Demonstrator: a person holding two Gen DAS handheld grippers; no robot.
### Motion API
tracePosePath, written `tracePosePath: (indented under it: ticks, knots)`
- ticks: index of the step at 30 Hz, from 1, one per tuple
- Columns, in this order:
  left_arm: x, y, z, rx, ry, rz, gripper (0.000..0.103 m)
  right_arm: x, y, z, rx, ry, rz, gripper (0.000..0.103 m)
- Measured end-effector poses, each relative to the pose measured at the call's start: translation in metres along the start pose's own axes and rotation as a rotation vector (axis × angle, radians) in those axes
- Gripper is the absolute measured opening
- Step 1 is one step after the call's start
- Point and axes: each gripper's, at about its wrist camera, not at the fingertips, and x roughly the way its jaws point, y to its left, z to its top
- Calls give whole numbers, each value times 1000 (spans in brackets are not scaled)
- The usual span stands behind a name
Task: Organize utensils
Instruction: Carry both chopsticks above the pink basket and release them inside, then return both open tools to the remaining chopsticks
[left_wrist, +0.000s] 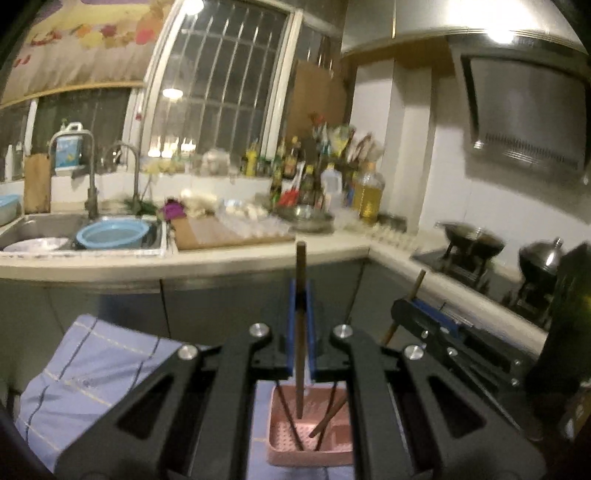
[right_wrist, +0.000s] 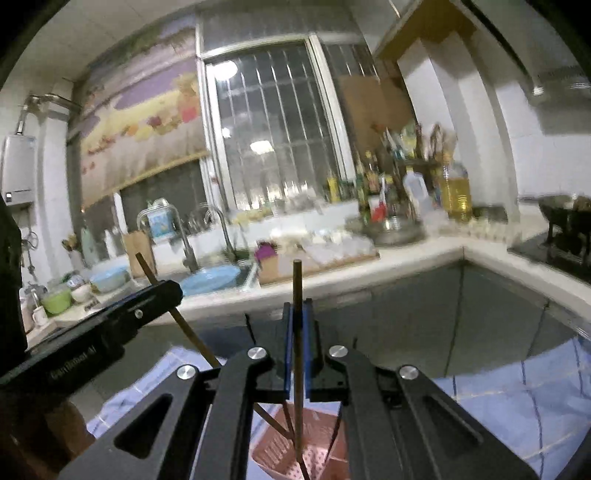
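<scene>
- Pink plastic marks the utensil holder (left_wrist: 310, 443) in the left wrist view: it sits at 6 o'clock, low between the black linkage arms, on a pale blue checked cloth (left_wrist: 92, 373).
- Left gripper (left_wrist: 301, 325), at the centre of that view, has its blue pads pressed against a dark brown chopstick (left_wrist: 301, 295). This stick stands nearly upright, its top reaching to the counter edge and its lower end inside the holder.
- Other dark chopsticks lean inside the holder, crossing near its floor.
- At 3 o'clock the right gripper (left_wrist: 439, 314) comes in from the side, pinching a lighter bamboo chopstick (left_wrist: 417, 284) that tilts slightly.
- Beyond, toward 12 o'clock, a counter carries a wooden cutting board (left_wrist: 229, 232); at 9 o'clock a sink (left_wrist: 44, 225) holds a blue basin (left_wrist: 112, 232); a wok (left_wrist: 472, 240) stands on the stove at 3 o'clock.
- Right wrist view: the right gripper (right_wrist: 299, 332), at the centre, is clamped on an upright brown chopstick (right_wrist: 297, 295) whose lower end goes down into the pink utensil holder (right_wrist: 314, 443) at 6 o'clock.
- At 9 o'clock the left gripper (right_wrist: 162, 291) holds its slanted chopstick (right_wrist: 147, 269), which runs down toward the holder.
- Blue checked cloth (right_wrist: 517, 406) spreads at 4 o'clock; a bottle of yellow oil (right_wrist: 456, 192) stands on the counter at 2 o'clock.
</scene>
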Motion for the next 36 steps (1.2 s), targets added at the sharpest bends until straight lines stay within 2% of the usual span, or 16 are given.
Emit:
tracePosePath:
  ticks: [8, 10, 13, 16, 17, 18, 19, 20, 21, 25, 27, 29, 30, 32, 34, 36]
  knots:
    - [57, 7, -53, 0, 248, -16, 5, 44, -19, -48, 66, 224, 0, 6]
    - [68, 6, -61, 11, 305, -12, 7, 46, -17, -53, 85, 245, -7, 6]
    - [73, 7, -70, 12, 367, -5, 18, 43, -16, -57, 133, 258, -11, 7]
    - [54, 12, -65, -15, 320, 1, 39, 30, -14, -52, 170, 225, -3, 11]
    - [47, 13, -60, -28, 297, 4, 47, 24, -13, -50, 171, 213, -5, 16]
    - [36, 16, -54, -45, 262, 8, 49, 21, -12, -48, 170, 203, -6, 25]
    - [25, 18, -48, -55, 233, 11, 49, 12, -10, -44, 168, 186, -7, 31]
    - [15, 19, -43, -64, 208, 13, 49, 3, -7, -40, 166, 167, -6, 43]
    - [6, 20, -38, -71, 187, 9, 49, -8, -4, -37, 165, 141, -4, 49]
    - [-46, 22, -35, -68, 98, -27, 49, -58, 7, -36, 148, 41, 7, 60]
    - [-66, 23, -46, -42, 93, -36, 49, -81, 11, -46, 151, 30, 5, 79]
    - [-81, 26, -71, -3, 118, -30, 49, -108, 14, -73, 163, 46, 11, 91]
    - [-84, 29, -83, 12, 141, -31, 49, -115, 14, -82, 167, 52, 6, 92]
    - [-86, 34, -114, 29, 211, -36, 49, -128, 12, -119, 163, 124, 22, 92]
    - [-84, 39, -155, 39, 315, -51, 48, -127, 10, -165, 147, 273, -27, 87]
    - [-79, 39, -194, 33, 417, -83, 38, -122, 8, -205, 147, 404, -64, 50]
